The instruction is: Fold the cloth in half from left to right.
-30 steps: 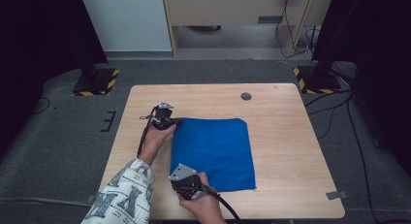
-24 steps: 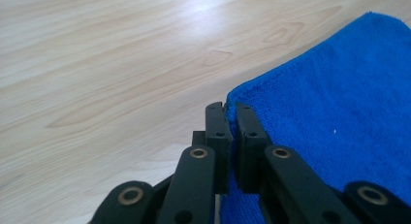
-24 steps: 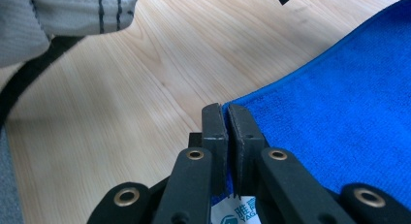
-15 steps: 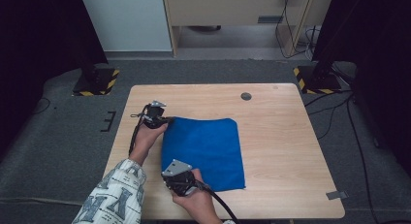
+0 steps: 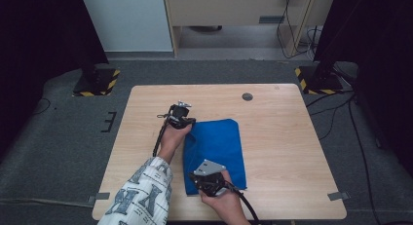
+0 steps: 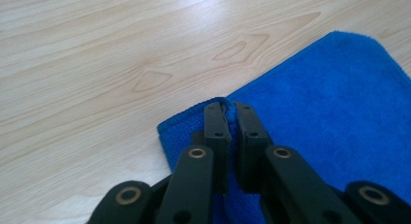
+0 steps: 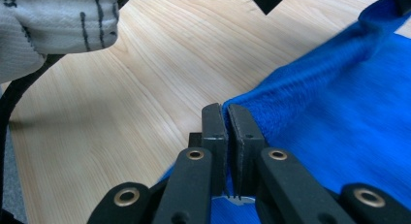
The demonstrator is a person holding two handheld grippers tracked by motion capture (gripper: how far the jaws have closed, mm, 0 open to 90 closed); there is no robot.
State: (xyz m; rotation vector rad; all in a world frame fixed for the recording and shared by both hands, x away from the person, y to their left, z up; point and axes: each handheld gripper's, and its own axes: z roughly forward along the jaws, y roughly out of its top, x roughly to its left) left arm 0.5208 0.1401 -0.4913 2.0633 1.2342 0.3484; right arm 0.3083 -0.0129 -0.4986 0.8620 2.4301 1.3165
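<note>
High view: a blue microfibre cloth lies near the middle of the wooden table, its left side lifted and drawn over toward the right. Left gripper pinches the far left corner with jaws clamped tight on the fabric; right gripper clamps the near left corner likewise. Bare tabletop lies open to the right and far side, where a small round grommet sits well apart.
</note>
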